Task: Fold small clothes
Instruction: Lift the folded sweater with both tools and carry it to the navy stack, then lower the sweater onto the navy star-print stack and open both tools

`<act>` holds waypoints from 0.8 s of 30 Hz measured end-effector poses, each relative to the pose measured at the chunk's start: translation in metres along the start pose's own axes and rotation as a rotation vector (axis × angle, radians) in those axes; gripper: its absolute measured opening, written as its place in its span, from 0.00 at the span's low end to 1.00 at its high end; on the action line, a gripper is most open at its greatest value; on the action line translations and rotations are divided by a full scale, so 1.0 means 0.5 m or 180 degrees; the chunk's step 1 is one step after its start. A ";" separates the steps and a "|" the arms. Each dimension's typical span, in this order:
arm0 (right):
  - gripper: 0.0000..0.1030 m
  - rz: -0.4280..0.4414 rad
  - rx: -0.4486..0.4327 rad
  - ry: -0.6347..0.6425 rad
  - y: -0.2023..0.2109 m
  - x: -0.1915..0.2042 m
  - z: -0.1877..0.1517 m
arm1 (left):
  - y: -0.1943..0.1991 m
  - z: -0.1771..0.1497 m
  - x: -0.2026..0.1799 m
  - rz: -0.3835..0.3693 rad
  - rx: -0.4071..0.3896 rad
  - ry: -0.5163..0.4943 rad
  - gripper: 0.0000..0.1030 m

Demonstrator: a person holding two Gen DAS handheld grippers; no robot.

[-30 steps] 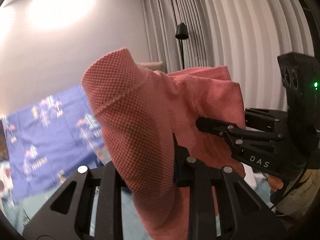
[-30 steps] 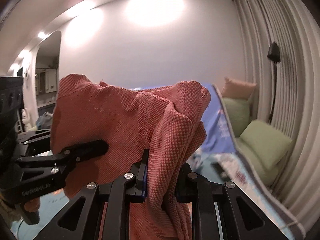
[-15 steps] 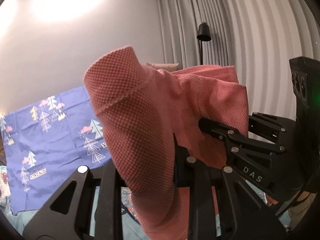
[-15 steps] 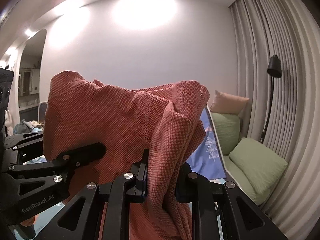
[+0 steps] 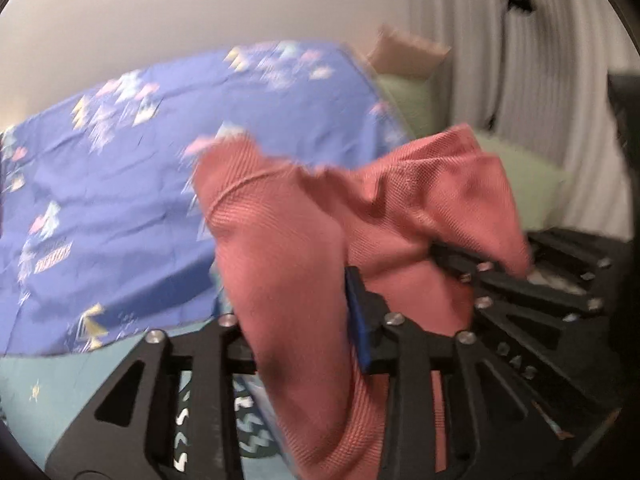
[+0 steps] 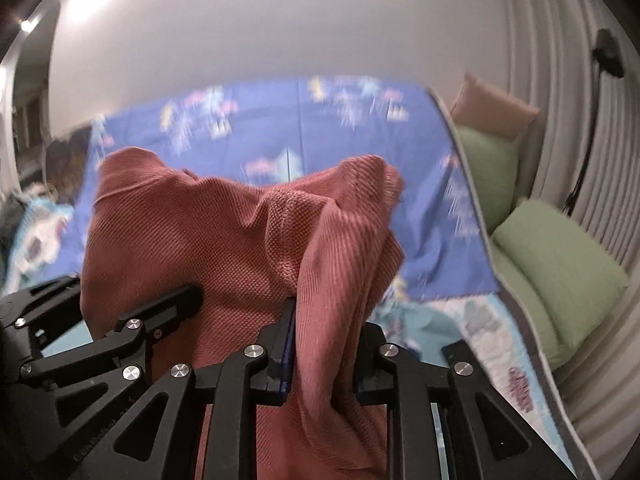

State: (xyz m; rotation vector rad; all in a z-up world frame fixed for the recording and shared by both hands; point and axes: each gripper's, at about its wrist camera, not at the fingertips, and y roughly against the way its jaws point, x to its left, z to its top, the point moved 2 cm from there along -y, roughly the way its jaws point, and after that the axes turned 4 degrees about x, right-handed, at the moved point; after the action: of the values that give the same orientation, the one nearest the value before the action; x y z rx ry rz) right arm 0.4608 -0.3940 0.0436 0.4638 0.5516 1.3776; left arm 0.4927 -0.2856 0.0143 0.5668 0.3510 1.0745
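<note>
Pink-red knit garment (image 6: 224, 248), one small piece of waffle-textured clothing, hangs bunched between both sets of tongs, above the bed and not yet laid on it. The right tongs (image 6: 324, 340) have a thick fold of it between their pads, and the left tongs (image 5: 296, 320) have another part of the same cloth. Both jaws have just been opening a little, with the cloth between them in each case; the gap on each is narrow to middling, and the fabric fills it, so the hold looks light rather than firm.

The two tongs are close side by side, each showing in the other's camera. Ahead of and below them lies a blue printed sheet (image 6: 320, 128) spread over the bed, with a pale teal quilt (image 5: 60, 384) nearer the tongs. To the right of the right tongs are two green pillows (image 6: 560, 264) and one tan pillow (image 6: 496, 108), with one black floor lamp (image 6: 608, 52) against the curtain beyond.

The step in hand seems to be bringing the garment down to spread it on the bed. To do it well, the two grips should draw apart so the cloth hangs flat, lay the lower edge on the sheet first, then let go only when the fabric rests. Loosening early would drop it in a heap.
</note>
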 end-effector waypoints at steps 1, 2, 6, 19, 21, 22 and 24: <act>0.24 -0.0062 0.0102 0.0058 -0.038 0.011 -0.008 | -0.035 -0.020 0.009 0.0055 0.0085 0.0018 0.41; 0.26 -0.0241 0.0252 0.0212 -0.095 0.031 -0.025 | -0.049 -0.029 0.011 0.0056 0.0067 0.0054 0.42; 0.39 -0.0173 0.0174 0.0117 -0.132 0.007 -0.051 | -0.065 -0.051 0.040 -0.0027 -0.0115 0.0143 0.52; 0.68 0.0920 0.0621 -0.1356 -0.167 -0.137 -0.072 | -0.077 -0.061 0.057 0.0077 -0.0252 0.0305 0.73; 0.68 0.1104 0.0580 -0.1642 -0.147 -0.156 -0.085 | -0.069 -0.069 0.067 0.0106 -0.0272 0.0462 0.76; 0.68 0.1114 0.0540 -0.1700 -0.132 -0.162 -0.088 | -0.062 -0.071 0.071 0.0106 -0.0271 0.0517 0.78; 0.68 0.1017 0.0413 -0.1645 -0.082 -0.164 -0.096 | -0.033 -0.073 0.072 0.0106 -0.0262 0.0564 0.81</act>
State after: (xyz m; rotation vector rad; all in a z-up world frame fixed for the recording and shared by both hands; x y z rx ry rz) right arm 0.4548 -0.4816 -0.0113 1.0115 0.1432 1.4529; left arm 0.5011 -0.2494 -0.0249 0.4063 0.4511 1.1694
